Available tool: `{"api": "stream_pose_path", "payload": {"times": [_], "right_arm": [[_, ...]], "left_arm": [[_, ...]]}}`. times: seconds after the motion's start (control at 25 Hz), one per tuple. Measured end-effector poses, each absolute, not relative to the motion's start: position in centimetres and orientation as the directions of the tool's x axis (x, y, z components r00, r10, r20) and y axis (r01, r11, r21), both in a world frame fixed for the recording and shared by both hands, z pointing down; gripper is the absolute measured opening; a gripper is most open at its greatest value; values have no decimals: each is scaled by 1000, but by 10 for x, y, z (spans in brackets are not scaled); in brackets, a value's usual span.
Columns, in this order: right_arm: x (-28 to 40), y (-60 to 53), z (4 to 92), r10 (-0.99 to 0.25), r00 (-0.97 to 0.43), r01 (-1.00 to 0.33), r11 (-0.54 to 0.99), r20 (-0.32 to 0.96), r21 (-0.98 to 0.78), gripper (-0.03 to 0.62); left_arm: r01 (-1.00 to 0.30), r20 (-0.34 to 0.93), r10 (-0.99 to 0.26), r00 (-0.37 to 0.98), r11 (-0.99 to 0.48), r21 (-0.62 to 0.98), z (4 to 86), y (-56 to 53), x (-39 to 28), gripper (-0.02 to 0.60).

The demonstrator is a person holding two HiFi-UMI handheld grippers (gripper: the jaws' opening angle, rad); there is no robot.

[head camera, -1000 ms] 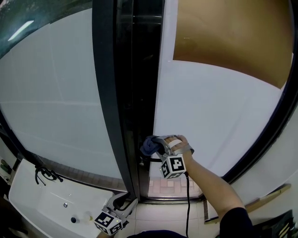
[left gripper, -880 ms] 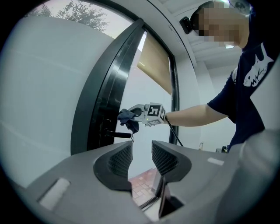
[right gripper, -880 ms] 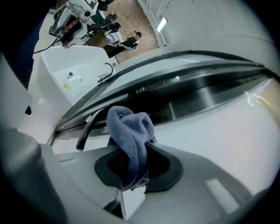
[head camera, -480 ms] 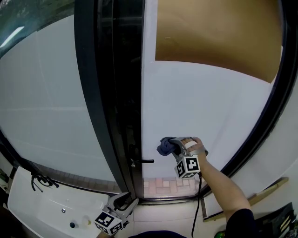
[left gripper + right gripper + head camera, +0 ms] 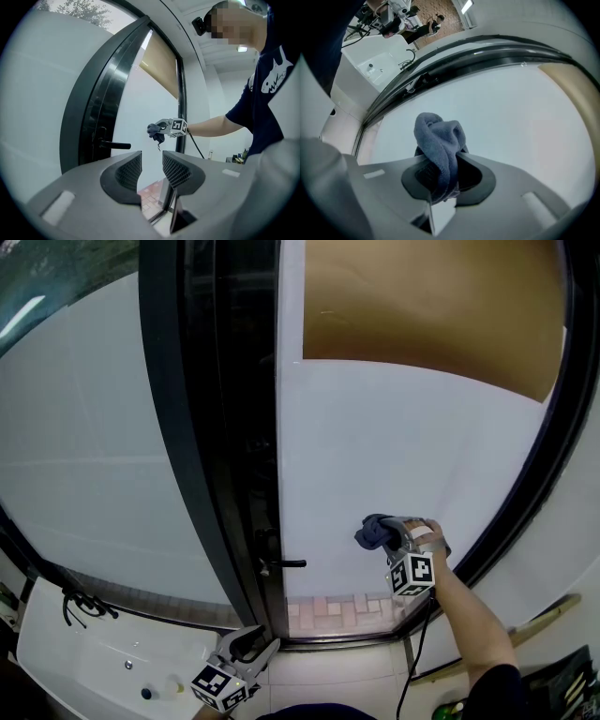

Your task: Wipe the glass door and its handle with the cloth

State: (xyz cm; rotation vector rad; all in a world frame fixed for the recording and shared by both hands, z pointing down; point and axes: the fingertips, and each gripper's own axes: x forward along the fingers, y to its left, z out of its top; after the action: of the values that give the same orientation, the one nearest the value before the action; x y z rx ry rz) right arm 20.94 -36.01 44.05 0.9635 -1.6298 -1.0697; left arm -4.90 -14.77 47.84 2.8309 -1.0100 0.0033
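Note:
The frosted glass door (image 5: 394, 446) fills the middle and right of the head view, with its black lever handle (image 5: 286, 563) low on the dark frame. My right gripper (image 5: 382, 535) is shut on a bunched blue-grey cloth (image 5: 372, 532) and holds it against the glass, well to the right of the handle. In the right gripper view the cloth (image 5: 440, 140) bulges out between the jaws against the pane (image 5: 511, 112). My left gripper (image 5: 248, 645) hangs low by the door's foot, narrowly open and holding nothing. The left gripper view looks past the left gripper (image 5: 152, 171) at the handle (image 5: 112, 145) and the cloth (image 5: 154, 131).
A thick black door frame (image 5: 187, 427) runs up left of the glass. Lower left stands a white basin (image 5: 94, 657). A brown panel (image 5: 431, 306) shows behind the upper glass. Tiled floor (image 5: 337, 610) shows through the door's bottom strip. A wooden stick (image 5: 534, 629) lies at lower right.
My right gripper has carried the cloth rightward across the glass, away from the handle and slightly lower. The left gripper has stayed where it was.

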Motion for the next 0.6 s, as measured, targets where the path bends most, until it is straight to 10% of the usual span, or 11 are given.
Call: {"api": "stream_pose_path", "payload": {"times": [0.6], "right_arm": [[188,-340,420,-919,-321,-371,346,230,862,66]], "left_arm": [[-628,46,-628,777,-767,130,480,-145,-51,135]]}}
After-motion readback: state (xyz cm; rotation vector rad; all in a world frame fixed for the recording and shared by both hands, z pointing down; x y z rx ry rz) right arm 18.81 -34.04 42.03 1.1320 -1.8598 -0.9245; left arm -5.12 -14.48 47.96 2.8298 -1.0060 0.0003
